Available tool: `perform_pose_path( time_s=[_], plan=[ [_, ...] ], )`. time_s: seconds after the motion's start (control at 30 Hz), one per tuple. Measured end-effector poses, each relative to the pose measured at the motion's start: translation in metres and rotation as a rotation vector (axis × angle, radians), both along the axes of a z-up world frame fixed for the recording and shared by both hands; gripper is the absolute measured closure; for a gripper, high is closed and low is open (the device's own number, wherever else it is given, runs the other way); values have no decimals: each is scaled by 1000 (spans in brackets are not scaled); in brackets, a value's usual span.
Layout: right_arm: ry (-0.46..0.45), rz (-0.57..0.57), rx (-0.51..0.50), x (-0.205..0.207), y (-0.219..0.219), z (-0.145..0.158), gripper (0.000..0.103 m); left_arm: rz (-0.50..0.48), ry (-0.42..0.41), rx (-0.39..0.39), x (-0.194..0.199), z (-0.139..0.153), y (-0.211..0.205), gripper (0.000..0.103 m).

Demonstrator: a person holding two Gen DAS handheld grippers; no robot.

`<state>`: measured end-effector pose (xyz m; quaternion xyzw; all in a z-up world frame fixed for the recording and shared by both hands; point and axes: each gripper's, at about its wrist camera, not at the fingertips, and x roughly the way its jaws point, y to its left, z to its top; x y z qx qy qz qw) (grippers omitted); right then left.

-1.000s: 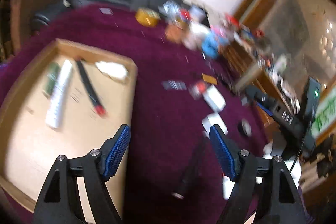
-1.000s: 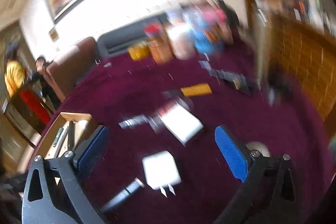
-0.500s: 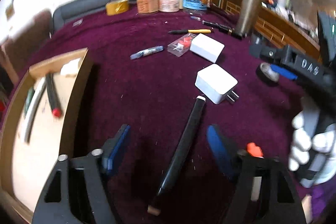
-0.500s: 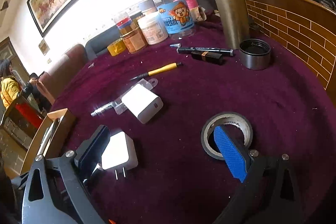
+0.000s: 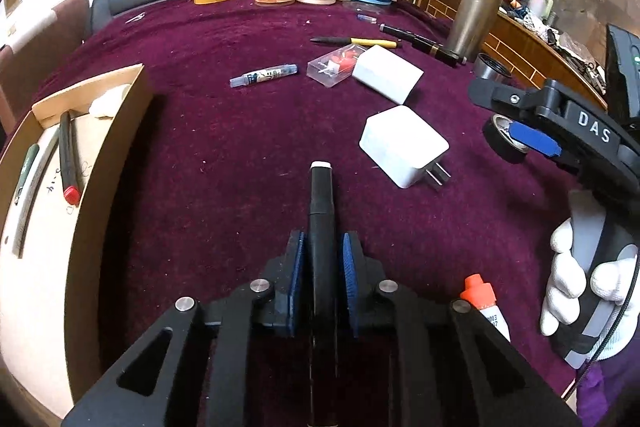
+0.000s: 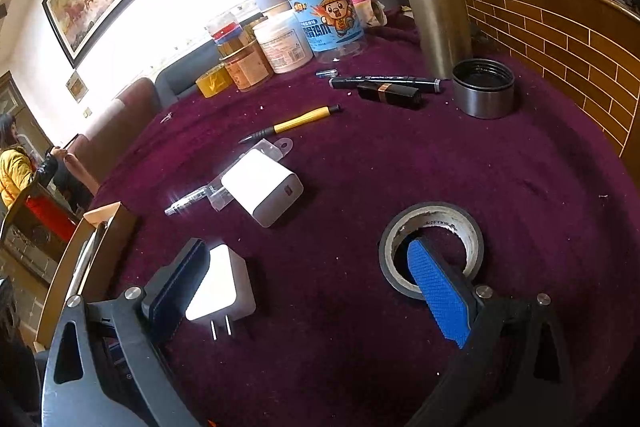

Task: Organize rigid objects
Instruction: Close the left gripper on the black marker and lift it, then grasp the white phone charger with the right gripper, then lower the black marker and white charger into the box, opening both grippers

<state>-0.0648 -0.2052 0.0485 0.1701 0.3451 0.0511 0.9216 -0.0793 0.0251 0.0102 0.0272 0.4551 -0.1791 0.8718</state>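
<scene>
marker point(image 5: 320, 211) lies lengthwise on the purple surface point(image 5: 224, 155), left hand-held gripper point(image 5: 322, 267) just clamped narrow on its barrel to lift it toward the box point(image 5: 120, 131) beside. right hand-held gripper point(image 6: 304, 291) wide, one finger inside tape roll point(image 6: 432, 215).

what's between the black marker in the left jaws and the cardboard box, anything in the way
Nothing visible. The left gripper has just closed on the black marker, and only bare purple cloth lies between it and the cardboard box. The box's near wall stands up, so the marker would probably need lifting over it.
</scene>
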Motion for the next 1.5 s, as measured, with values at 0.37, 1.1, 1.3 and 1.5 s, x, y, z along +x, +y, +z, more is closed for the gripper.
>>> perform_pose_path(
  time_s=[0.37, 1.1, 1.3, 1.5],
  plan=[
    [52, 3, -18, 6, 2, -3, 3, 16, -66, -172, -25, 42, 37, 91],
    [218, 279, -434, 39, 122, -9, 61, 294, -126, -205, -42, 62, 165, 91],
    [204, 290, -417, 30, 125, -8, 60, 337, -119, -118, -40, 55, 167, 91],
    [158, 290, -371, 21, 121, 9, 60, 351, -112, -51, -42, 52, 164, 91]
  ],
)
